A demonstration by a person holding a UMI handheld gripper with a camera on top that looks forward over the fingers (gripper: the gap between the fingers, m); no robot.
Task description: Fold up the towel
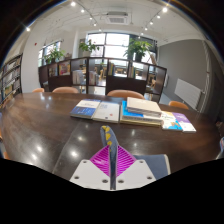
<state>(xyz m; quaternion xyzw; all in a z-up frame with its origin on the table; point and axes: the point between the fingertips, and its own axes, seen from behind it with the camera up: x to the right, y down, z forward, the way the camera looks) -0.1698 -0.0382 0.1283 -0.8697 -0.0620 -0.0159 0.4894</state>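
Observation:
My gripper is raised above a dark wooden table. Its two fingers are pressed together, and the pink pads meet in a thin line. A narrow blue-grey strip with a yellow patch sticks up from between the fingertips. It looks like the edge of the towel seen edge-on, pinched between the pads. No other part of the towel shows on the table.
Books and magazines lie spread at the table's far middle, with more of them to the right. Brown chairs stand behind the table. Low shelving, plants and windows are beyond.

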